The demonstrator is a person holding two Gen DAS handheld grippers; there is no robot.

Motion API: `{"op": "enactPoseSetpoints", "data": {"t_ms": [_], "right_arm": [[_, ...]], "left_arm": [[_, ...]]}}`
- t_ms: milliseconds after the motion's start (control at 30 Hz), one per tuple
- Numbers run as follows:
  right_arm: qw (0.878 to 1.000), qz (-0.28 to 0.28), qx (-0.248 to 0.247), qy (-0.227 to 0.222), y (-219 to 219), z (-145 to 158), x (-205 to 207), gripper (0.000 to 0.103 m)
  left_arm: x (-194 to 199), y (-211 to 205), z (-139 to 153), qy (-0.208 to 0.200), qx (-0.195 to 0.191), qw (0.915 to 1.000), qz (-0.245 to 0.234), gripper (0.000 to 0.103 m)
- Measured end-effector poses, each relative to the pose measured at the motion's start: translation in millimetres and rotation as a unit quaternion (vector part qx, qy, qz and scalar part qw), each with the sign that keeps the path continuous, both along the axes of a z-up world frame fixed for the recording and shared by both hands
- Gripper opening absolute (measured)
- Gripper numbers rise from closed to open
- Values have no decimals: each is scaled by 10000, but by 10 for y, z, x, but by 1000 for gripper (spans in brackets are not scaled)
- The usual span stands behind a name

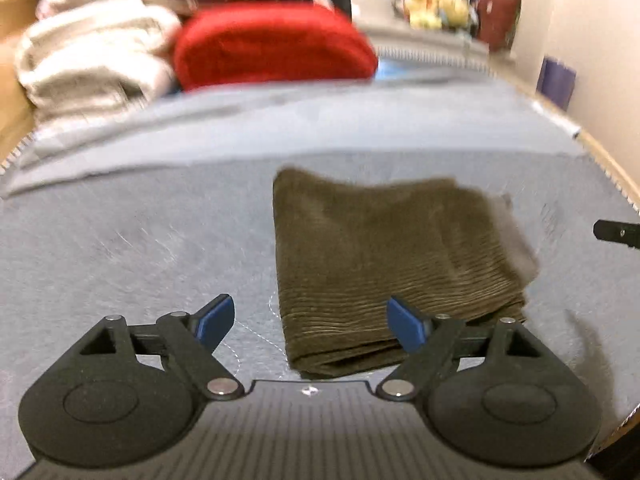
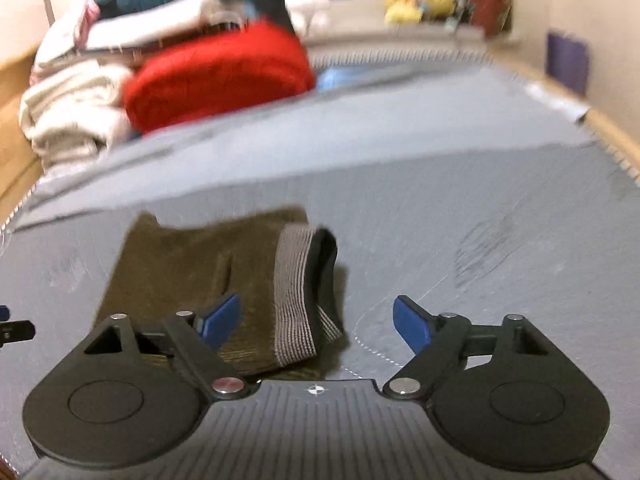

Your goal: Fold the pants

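The olive corduroy pants (image 1: pixel 384 264) lie folded into a small thick rectangle on the grey mat (image 1: pixel 140 248). In the right wrist view the pants (image 2: pixel 192 272) show their grey striped waistband (image 2: pixel 294 296) turned up at the right end. My left gripper (image 1: pixel 310 326) is open and empty, above the pants' near left corner. My right gripper (image 2: pixel 316 326) is open and empty, above the waistband end. The tip of the right gripper shows at the far right of the left wrist view (image 1: pixel 616 232).
A red folded garment (image 1: pixel 272 44) and cream folded clothes (image 1: pixel 92 56) are stacked at the back left. Yellow toys (image 1: pixel 436 6) and a dark red bag (image 1: pixel 498 20) stand at the back right. A wooden edge (image 1: pixel 600 156) borders the mat on the right.
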State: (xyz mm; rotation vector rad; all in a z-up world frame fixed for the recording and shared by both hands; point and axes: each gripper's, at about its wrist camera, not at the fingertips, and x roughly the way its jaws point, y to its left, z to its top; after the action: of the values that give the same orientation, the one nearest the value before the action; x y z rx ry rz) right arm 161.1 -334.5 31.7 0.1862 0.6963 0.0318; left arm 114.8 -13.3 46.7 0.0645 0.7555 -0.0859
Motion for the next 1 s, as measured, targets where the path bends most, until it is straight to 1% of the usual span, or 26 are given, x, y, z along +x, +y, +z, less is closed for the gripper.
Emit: {"op": "enactPoseSetpoints", "data": {"t_ms": [33, 100, 167, 200, 233, 267, 300, 333, 367, 400, 467, 500, 533, 567, 600, 633, 733, 767, 833, 933, 1000], "right_arm": [[9999, -10, -62, -157, 39, 45, -162, 89], [9989, -6, -153, -442, 168, 109, -500, 91], [9979, -109, -119, -626, 269, 174, -789, 92], [9972, -96, -75, -741, 304, 197, -900, 93], [9961, -64, -57, -882, 348, 227, -1038, 96], [9951, -13, -95, -988, 405, 233, -1144, 96], [9944, 44, -172, -1045, 468, 188, -1224, 96], [9938, 82, -263, -1073, 518, 148, -1296, 96], [9938, 74, -294, -1074, 543, 119, -1348, 96], [9946, 56, -280, -999, 559, 77, -1335, 96], [9970, 95, -199, -739, 571, 38, -1328, 96], [9973, 126, -189, -704, 592, 40, -1320, 96], [9973, 151, -212, -683, 609, 38, -1311, 96], [9976, 174, -230, -631, 625, 15, -1290, 96], [9979, 192, -211, -581, 647, -11, -1302, 96], [9983, 204, -186, -518, 660, -54, -1281, 96], [9985, 264, -335, -329, 749, -202, -1239, 96], [9985, 289, -365, -304, 770, -237, -1231, 96], [9986, 340, -393, -117, 828, -275, -1177, 96], [9978, 451, -468, -107, 873, -309, -1149, 96], [9974, 503, -514, -47, 911, -329, -1131, 96]], "left_arm": [[-163, -60, 36, -150, -6, 9999, -8, 87], [-424, -178, 57, -304, -6, 9994, 182, 87], [-667, -278, 5, -432, -153, 9985, 289, 88], [-777, -321, -63, -448, -226, 9984, 264, 90], [-861, -368, -156, -401, -211, 9987, 235, 97], [-936, -420, -271, -248, -134, 9993, 228, 101], [-976, -451, -339, 36, -70, 9995, 316, 102], [-973, -474, -397, 300, -123, 9986, 421, 102], [-975, -484, -418, 435, -244, 9977, 461, 102], [-964, -507, -415, 478, -248, 9976, 429, 102], [-933, -521, -434, 306, -134, 9986, 402, 102], [-939, -513, -463, 201, -97, 9988, 433, 102], [-914, -499, -530, 240, -29, 9985, 492, 102], [-854, -488, -591, 435, 9, 9972, 601, 102], [-811, -472, -592, 490, -98, 9967, 642, 102], [-795, -461, -579, 411, -176, 9970, 633, 102], [-738, -468, -581, 410, -168, 9962, 744, 102], [-726, -476, -600, 467, -209, 9960, 737, 102], [-691, -529, -620, 510, -150, 9961, 707, 102], [-638, -587, -626, 484, -86, 9969, 620, 102], [-603, -570, -694, 481, -66, 9972, 572, 102]]}}
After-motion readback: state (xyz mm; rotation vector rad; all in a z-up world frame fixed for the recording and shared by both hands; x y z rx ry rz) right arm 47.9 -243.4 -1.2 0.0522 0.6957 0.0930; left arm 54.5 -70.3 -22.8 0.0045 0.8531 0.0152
